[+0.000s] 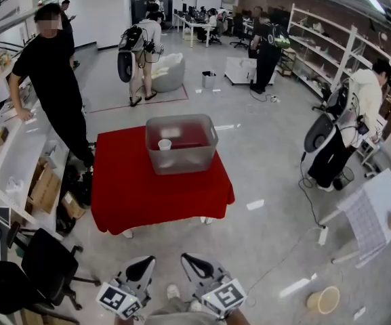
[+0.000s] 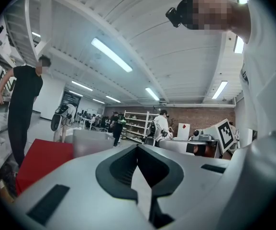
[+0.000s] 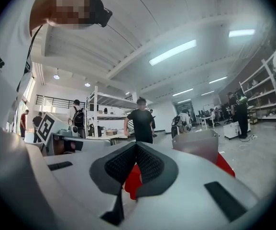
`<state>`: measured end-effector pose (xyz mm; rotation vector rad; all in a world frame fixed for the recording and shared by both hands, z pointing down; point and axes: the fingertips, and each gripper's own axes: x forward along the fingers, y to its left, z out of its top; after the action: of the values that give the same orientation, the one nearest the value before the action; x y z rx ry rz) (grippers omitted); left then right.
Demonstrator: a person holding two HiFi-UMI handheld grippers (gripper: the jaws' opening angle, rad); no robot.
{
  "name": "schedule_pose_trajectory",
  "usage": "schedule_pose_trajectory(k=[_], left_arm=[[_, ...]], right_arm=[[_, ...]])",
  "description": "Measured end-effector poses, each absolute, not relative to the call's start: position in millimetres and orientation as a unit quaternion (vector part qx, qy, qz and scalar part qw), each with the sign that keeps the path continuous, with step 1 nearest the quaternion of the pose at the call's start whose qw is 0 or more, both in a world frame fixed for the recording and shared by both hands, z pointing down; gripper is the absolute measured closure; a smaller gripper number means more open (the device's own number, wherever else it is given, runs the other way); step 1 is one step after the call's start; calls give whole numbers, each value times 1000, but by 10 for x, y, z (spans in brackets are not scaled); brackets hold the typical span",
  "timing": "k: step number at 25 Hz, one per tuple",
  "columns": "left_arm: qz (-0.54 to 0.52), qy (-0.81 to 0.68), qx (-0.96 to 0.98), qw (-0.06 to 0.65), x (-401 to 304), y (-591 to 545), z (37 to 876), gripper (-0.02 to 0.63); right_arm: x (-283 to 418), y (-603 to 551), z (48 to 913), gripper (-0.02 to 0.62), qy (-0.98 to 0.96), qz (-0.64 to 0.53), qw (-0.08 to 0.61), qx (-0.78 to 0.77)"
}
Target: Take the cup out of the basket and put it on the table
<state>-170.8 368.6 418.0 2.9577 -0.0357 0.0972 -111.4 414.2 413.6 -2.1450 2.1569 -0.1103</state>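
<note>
The left tool (image 1: 146,261) and right tool (image 1: 188,259) are each pressed together and empty, well short of the red desk (image 1: 154,195), where what looks like a white cup (image 1: 165,145) stands inside the translucent basket (image 1: 207,153).

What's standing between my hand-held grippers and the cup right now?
Only the near wall of the basket: the cup sits inside it on the red table, open on top. The left hand-held gripper and right hand-held gripper are short of the table; nothing visible stands on the floor between.
</note>
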Motion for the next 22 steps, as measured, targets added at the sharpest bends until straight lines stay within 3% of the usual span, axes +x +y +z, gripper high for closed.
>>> schedule_pose_trajectory(k=[22], left_arm=[[30,16,995,92,-1213,2744,4187,601]], right_arm=[[-680,3233,4094,588,689,-27,31,-724]])
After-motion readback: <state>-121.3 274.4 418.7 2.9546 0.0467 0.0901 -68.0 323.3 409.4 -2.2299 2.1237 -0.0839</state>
